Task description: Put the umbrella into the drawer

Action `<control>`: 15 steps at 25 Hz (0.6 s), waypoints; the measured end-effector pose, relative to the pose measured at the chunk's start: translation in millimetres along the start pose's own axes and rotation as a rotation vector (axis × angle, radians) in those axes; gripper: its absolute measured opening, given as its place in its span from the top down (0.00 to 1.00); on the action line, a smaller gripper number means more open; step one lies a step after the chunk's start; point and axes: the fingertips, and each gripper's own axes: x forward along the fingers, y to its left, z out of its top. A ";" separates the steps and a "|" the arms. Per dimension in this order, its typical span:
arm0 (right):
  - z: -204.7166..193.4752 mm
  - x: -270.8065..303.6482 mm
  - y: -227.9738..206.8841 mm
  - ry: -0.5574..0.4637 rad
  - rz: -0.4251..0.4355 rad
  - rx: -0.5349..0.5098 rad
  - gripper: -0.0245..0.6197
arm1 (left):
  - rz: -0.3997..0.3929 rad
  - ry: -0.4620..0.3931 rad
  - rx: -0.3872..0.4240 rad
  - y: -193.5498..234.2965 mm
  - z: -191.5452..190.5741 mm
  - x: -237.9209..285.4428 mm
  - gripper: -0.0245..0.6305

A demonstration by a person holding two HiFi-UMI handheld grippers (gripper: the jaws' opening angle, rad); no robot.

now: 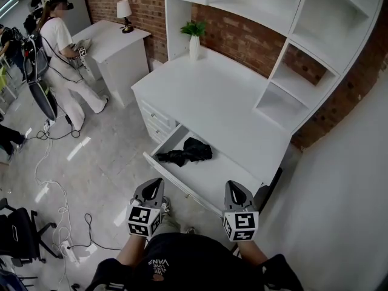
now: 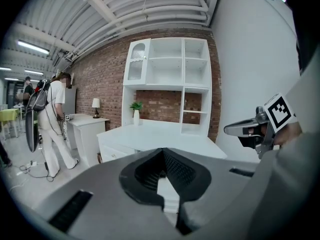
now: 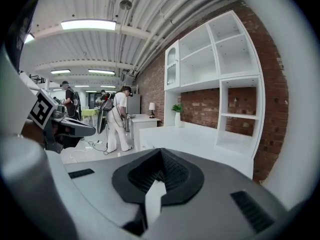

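Note:
The black folded umbrella (image 1: pixel 185 152) lies inside the open white drawer (image 1: pixel 177 176) of the desk (image 1: pixel 212 96), toward the drawer's left end. My left gripper (image 1: pixel 151 188) and right gripper (image 1: pixel 236 190) hover side by side just in front of the drawer's front edge, apart from the umbrella. Both are shut with nothing between the jaws. The left gripper view looks over its shut jaws (image 2: pixel 162 151) at the desk top, with the right gripper (image 2: pixel 250 129) at its right edge. The right gripper view shows its shut jaws (image 3: pixel 160 151) and the left gripper (image 3: pixel 75 129). The umbrella is hidden in both gripper views.
A white shelf unit (image 1: pixel 303 71) stands on the desk's back right, a potted plant in a white vase (image 1: pixel 194 38) at the back. To the left are a side table with a lamp (image 1: pixel 124 11), a standing person (image 1: pixel 60 59), floor cables (image 1: pixel 54 193) and a black chair (image 1: pixel 18 235).

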 end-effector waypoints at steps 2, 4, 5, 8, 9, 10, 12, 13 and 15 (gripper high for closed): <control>2.4 -8.3 0.5 -0.023 0.012 0.040 0.96 | 0.000 -0.007 0.004 -3.7 1.8 -4.1 0.95; 4.2 -14.0 2.6 -0.038 0.029 0.075 0.96 | -0.001 -0.018 0.008 -6.2 4.8 -7.7 0.95; 4.2 -16.3 4.0 -0.039 0.036 0.082 0.96 | -0.001 -0.023 0.008 -7.4 5.9 -9.6 0.95; 2.1 -22.9 8.4 -0.023 0.050 0.068 0.96 | 0.002 -0.030 0.004 -9.7 6.8 -15.3 0.95; 1.3 -24.7 9.9 -0.018 0.054 0.064 0.96 | 0.004 -0.031 0.005 -9.9 6.9 -17.0 0.95; 0.0 -26.4 11.6 -0.012 0.059 0.062 0.96 | 0.006 -0.031 0.006 -9.9 6.6 -18.9 0.95; -3.7 -29.7 15.1 0.000 0.068 0.055 0.96 | 0.009 -0.029 0.009 -10.0 5.2 -23.2 0.95; -5.4 -31.3 16.3 0.005 0.070 0.051 0.96 | 0.011 -0.028 0.011 -10.1 4.8 -25.0 0.95; -9.1 -34.0 17.6 0.015 0.071 0.048 0.96 | 0.013 -0.026 0.012 -10.6 4.1 -28.1 0.95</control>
